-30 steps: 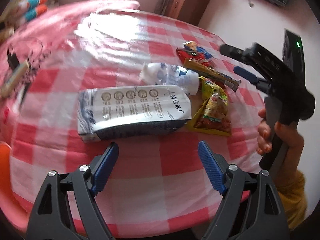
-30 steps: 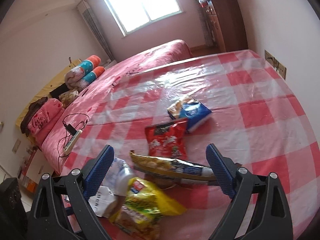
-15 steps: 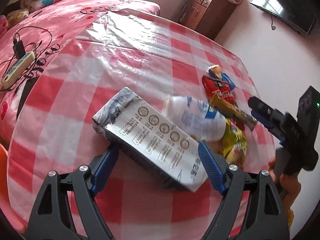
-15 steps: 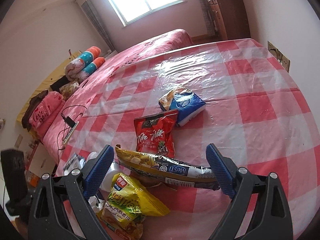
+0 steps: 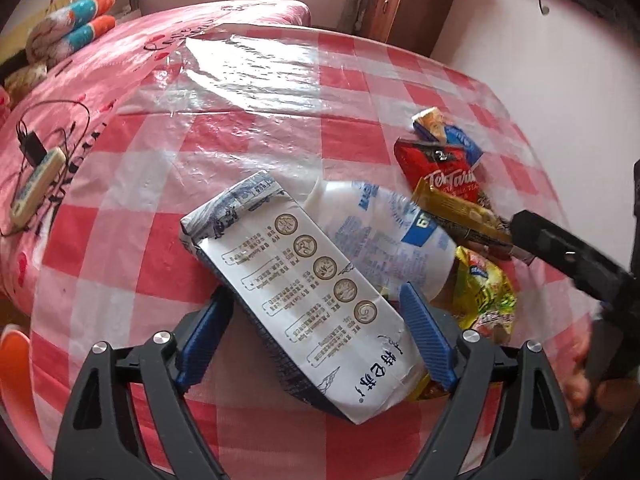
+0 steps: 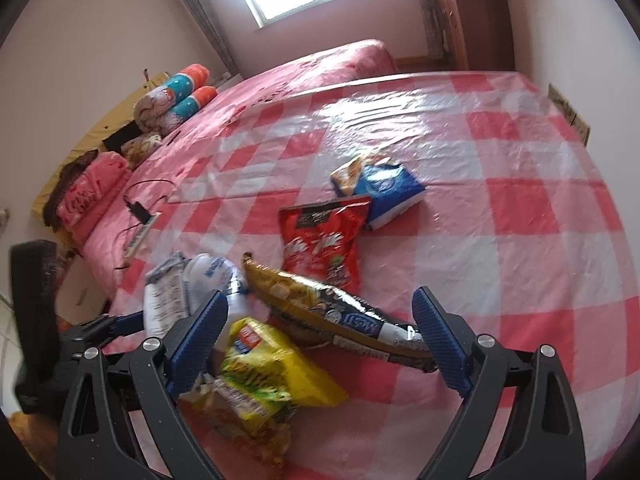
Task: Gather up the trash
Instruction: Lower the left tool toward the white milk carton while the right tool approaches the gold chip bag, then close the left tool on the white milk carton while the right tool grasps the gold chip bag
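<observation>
Lying on the checked table [image 5: 248, 140]: one carton [image 5: 304, 292], one white bottle [image 5: 384, 228], four wrappers (yellow [image 6: 272, 364], gold [image 6: 332, 312], red [image 6: 324, 240], blue [image 6: 384, 188]). Straddling the carton with the left gripper [image 5: 316, 332], jaws just opening wider, pads not pressing it. Hovering spread over the yellow and gold wrappers with the right gripper [image 6: 320, 344], gripping nothing.
</observation>
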`<state>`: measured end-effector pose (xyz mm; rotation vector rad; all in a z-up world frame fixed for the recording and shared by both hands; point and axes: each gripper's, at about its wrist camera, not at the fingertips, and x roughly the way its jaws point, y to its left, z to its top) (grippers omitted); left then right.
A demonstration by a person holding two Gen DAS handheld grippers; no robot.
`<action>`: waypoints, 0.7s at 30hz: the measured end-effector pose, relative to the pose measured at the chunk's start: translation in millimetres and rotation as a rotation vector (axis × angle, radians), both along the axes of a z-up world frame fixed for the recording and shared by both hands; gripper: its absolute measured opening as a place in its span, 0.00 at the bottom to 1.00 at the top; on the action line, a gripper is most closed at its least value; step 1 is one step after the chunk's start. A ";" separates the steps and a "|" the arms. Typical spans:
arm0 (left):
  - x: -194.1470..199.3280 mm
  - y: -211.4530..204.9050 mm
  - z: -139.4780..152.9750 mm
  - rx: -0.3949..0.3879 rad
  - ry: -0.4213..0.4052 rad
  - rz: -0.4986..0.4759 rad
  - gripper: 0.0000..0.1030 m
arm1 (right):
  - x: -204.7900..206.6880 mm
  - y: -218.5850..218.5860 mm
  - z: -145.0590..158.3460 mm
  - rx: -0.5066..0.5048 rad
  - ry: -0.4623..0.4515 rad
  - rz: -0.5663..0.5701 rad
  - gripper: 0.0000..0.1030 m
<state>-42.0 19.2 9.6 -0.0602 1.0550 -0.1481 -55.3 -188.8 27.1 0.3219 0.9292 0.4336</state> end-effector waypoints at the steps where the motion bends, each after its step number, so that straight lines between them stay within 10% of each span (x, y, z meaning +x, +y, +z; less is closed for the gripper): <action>1: 0.4 -0.5 -0.3 0.003 0.000 -0.001 0.84 | 0.8 1.5 -2.1 0.030 0.023 0.021 0.90; 15: -4.4 21.7 -0.5 0.006 0.038 -0.009 0.85 | -6.8 4.9 1.0 0.065 0.049 0.077 0.90; 21: -6.1 25.9 0.3 -0.004 0.043 -0.011 0.77 | -4.5 5.4 -3.6 -0.072 -0.010 0.028 0.63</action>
